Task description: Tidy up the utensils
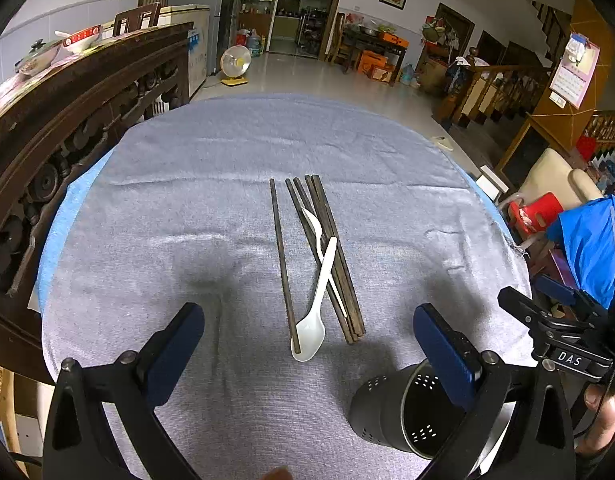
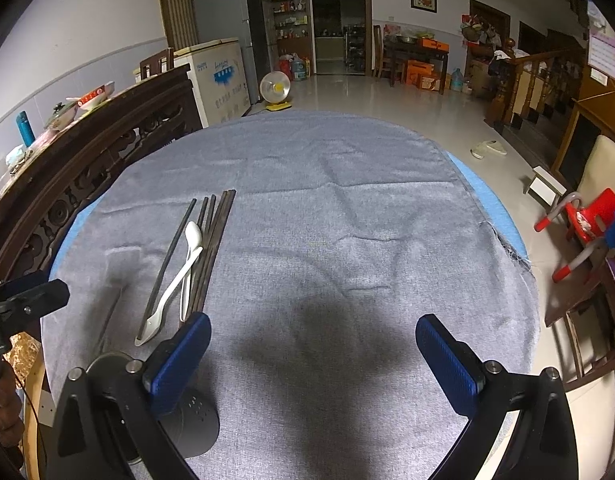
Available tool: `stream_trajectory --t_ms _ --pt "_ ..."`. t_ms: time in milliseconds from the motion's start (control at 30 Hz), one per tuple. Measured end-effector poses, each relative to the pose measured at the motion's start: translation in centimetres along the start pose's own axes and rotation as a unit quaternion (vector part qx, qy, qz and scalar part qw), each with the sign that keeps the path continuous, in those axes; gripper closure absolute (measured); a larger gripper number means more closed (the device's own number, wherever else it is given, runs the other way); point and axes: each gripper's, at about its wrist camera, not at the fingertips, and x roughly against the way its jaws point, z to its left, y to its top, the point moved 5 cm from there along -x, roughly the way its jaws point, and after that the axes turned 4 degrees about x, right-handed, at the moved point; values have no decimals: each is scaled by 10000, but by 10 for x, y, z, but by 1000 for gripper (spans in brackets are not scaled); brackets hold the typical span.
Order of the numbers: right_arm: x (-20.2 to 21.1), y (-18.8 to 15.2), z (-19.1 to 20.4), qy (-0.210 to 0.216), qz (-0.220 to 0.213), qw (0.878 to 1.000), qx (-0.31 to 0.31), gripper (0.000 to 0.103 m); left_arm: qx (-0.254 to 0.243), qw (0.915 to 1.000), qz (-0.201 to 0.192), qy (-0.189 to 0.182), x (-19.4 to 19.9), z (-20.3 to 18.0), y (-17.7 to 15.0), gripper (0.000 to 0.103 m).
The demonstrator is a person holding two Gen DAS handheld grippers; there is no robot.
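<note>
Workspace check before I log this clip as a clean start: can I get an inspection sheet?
Surface: round table under a grey cloth, wrinkled.
Job's things: dark chopsticks in a loose bundle, one chopstick apart to their left; two white spoons crossed over them; black perforated holder lying on its side, seemingly empty.
Clutter: nothing seen on the cloth.
Grippers: left gripper and right gripper both open, holding nothing.
Cables: thin cable by the hand.
Surroundings: carved wooden furniture, fan, red chair.

Dark chopsticks point(image 1: 323, 256) and two white spoons point(image 1: 317, 304) lie on grey cloth point(image 1: 187, 200); the perforated black holder point(image 1: 395, 412) seemingly lies tipped beside the wide-spread left gripper point(image 1: 307, 344).
</note>
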Motion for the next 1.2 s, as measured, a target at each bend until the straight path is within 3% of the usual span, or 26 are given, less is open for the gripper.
stream_trajectory --t_ms 433,633,767,967,1200 --pt "-6 -1 -3 42 66 10000 -55 0 72 9999 17 -128 -4 2 1 0" --pt "-10 3 -5 36 76 10000 -44 0 181 9986 -397 -299 5 10 6 0" --pt "-16 8 -6 130 142 9998 -84 0 257 9979 -589 -86 6 20 10 0" --pt "-32 18 -9 372 358 9985 -159 0 635 9975 112 -286 -20 43 9 0" --pt "-75 32 -5 959 1070 9893 -252 0 880 9956 308 -43 -42 62 14 0"
